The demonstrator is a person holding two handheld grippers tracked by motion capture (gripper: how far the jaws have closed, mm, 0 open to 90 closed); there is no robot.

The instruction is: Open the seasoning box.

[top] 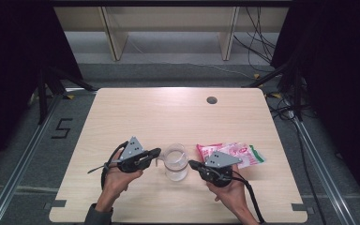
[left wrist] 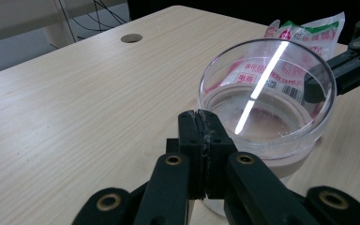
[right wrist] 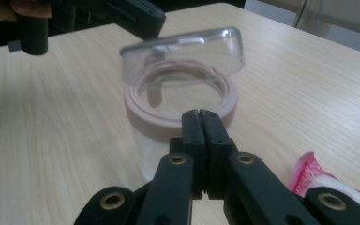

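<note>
A: Looking at the high view first: clear cup [top: 176, 162] stands upright on the table [top: 145, 112], near the front edge, between both grippers.

B: Left gripper [top: 158, 152]?

A: Just left of the cup, tips pointing at its rim. In the left gripper view the jaws are pressed together; can't tell whether the tips touch the cup [left wrist: 267, 101].

B: Anything between them?

A: Can't make anything out.

B: Right gripper [top: 191, 163]?

A: Just right of the cup, tips at its side. In the right gripper view the jaws meet, no gap, nothing seen clamped; contact with the cup [right wrist: 180, 101] unclear. Pinkish ring [right wrist: 168, 123] sits around the cup below the rim.

B: Contents?

A: Cup looks clear with a thin whitish residue at the bottom, hard to tell more.

B: Other stuff?

A: Red-and-white snack packet [top: 239, 153] with a green end lies flat right of the cup, just behind the right gripper. Round grommet hole [top: 211, 100] near the table's far edge.
</note>
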